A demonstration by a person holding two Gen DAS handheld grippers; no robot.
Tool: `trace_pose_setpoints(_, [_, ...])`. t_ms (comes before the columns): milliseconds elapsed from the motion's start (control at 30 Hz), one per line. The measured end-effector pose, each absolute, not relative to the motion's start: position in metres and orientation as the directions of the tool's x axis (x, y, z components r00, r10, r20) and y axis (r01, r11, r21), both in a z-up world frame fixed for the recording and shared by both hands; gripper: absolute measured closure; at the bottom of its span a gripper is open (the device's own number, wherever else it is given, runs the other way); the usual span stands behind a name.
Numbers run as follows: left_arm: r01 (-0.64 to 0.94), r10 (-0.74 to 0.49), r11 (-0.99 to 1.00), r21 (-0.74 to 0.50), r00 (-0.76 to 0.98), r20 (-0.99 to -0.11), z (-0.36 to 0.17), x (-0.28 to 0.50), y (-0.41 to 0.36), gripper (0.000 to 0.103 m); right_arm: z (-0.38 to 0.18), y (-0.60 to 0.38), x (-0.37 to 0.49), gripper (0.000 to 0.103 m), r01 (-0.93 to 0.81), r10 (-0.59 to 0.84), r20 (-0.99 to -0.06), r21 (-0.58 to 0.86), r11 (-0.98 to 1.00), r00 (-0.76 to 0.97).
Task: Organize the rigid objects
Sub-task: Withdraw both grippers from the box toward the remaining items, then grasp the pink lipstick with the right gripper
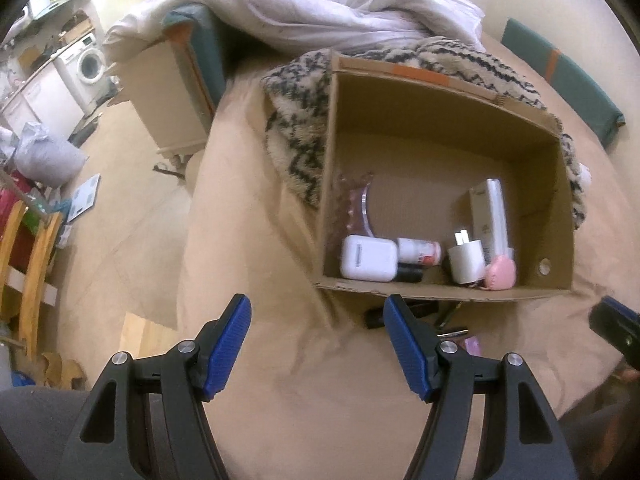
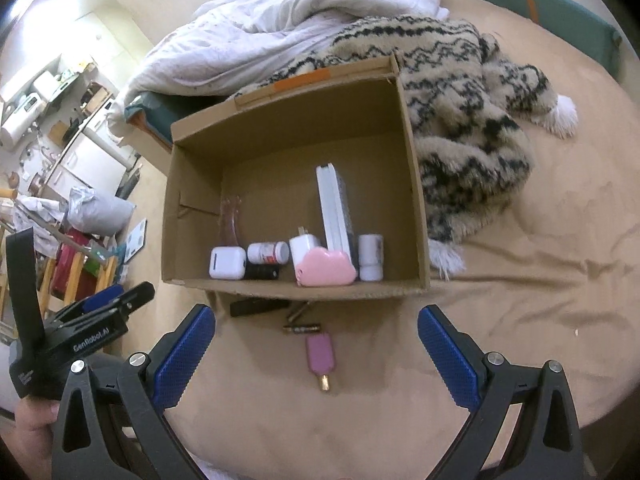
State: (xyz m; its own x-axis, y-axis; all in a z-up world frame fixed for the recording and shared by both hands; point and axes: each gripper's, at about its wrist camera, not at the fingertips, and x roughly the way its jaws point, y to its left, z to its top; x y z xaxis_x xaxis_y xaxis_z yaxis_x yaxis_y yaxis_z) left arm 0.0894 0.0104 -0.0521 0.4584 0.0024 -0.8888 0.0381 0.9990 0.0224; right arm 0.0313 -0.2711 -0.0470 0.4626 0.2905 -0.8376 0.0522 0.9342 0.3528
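Observation:
An open cardboard box point(image 1: 440, 292) point(image 2: 296, 290) stands on the tan bedsheet. Along its near wall lie a white case point(image 2: 227, 263), a small white bottle point(image 2: 267, 252), a white plug point(image 2: 303, 246), a pink cloud-shaped thing point(image 2: 326, 273), a white cylinder point(image 2: 371, 256) and a tall flat white box point(image 2: 334, 210). In front of the box lie a black stick point(image 2: 258, 306), a battery point(image 2: 302, 327) and a pink popsicle-shaped thing point(image 2: 320, 354). My right gripper point(image 2: 316, 312) hangs open above these, holding nothing. Left of them my left gripper point(image 1: 318, 300) point(image 2: 120, 296) is open and empty.
A patterned fleece blanket point(image 2: 460, 120) lies against the box's far and right sides, and a white duvet point(image 2: 280, 32) is heaped behind it. The bed's edge drops off at the left to a floor with bags point(image 1: 48, 156), a wooden frame point(image 1: 32, 260) and a washing machine point(image 1: 90, 64).

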Motion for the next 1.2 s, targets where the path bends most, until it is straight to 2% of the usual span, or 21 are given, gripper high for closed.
trace_pose_setpoints(700, [0.007, 0.018, 1.0, 0.023, 0.456, -0.89, -0.057, 0.093, 0.013, 0.037, -0.073, -0.266, 0.037, 0.0, 0.067, 0.268, -0.876, 0.319, 0.945, 0.402])
trace_pose_setpoints(1200, [-0.043, 0.038, 0.999, 0.021, 0.431, -0.902, -0.064, 0.099, 0.022, 0.037, -0.13, -0.274, 0.045, 0.0, 0.106, 0.305, -0.911, 0.345, 0.933, 0.278])
